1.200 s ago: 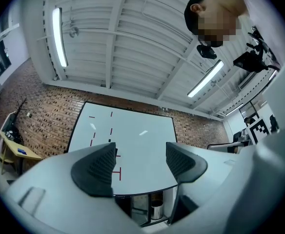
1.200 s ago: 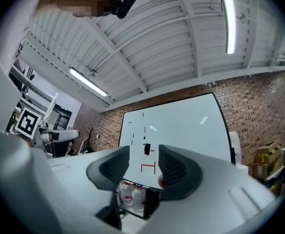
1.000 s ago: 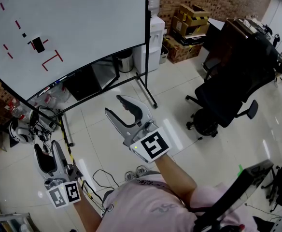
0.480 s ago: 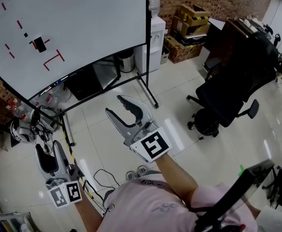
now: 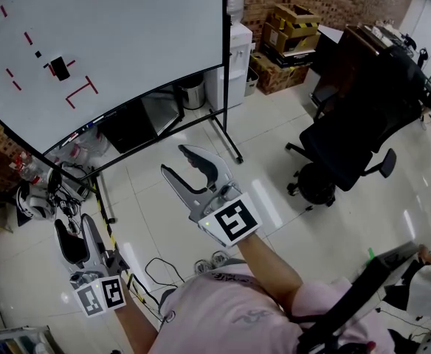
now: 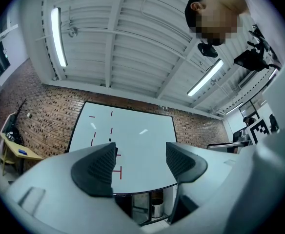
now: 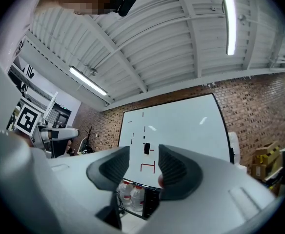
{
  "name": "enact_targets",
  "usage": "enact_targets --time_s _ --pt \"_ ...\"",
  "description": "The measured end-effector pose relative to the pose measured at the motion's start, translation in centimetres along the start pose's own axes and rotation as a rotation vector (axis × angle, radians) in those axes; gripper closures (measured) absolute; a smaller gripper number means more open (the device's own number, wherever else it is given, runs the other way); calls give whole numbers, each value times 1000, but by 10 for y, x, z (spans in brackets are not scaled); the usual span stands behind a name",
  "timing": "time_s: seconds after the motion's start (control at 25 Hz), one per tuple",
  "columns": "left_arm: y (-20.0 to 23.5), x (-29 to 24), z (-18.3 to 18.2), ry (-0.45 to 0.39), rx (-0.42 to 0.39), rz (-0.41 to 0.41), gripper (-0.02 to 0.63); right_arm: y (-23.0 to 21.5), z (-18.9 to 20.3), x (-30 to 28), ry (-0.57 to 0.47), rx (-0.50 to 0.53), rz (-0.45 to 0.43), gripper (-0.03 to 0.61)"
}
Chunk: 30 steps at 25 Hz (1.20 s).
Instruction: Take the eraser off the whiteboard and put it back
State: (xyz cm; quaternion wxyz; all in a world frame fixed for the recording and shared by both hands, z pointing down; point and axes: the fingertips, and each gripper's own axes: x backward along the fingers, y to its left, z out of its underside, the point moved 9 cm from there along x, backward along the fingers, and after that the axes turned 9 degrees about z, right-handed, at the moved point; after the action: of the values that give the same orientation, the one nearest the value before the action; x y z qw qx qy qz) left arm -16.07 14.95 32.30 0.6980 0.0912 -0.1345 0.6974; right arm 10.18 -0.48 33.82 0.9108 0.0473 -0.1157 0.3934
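The whiteboard (image 5: 105,43) stands on a wheeled frame at the upper left, its right edge and lower rail bordering the open tiled floor (image 5: 274,146). That floor runs free between the board's foot and the black office chair (image 5: 348,153), which stands well apart to the right. A white cabinet (image 5: 238,50) stands just beside the board's right edge. Stacked cardboard boxes (image 5: 293,28) sit against the brick wall behind; their contents cannot be told. A metal bin (image 5: 192,92) stands under the board, contents not visible, and water bottles (image 7: 132,196) stand on the floor below the lower rail. The right claw (image 5: 175,161) is held over the floor short of the board, released, jaws apart with nothing between them. The left claw (image 5: 73,223) sits lower and to the left, likewise released and empty. The eraser (image 5: 60,68) is on the board face at left, among red marks, well apart from both claws. Compared with a second ago, both claws and the eraser hold the same positions; a light-sleeved arm (image 5: 429,286) has entered at the lower right edge.
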Motion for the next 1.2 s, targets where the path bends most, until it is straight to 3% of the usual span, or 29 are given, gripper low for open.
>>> enact_targets --time_s 1.2 --pt "8 0 5 -1 23 33 302 8 8 -2 28 20 14 400"
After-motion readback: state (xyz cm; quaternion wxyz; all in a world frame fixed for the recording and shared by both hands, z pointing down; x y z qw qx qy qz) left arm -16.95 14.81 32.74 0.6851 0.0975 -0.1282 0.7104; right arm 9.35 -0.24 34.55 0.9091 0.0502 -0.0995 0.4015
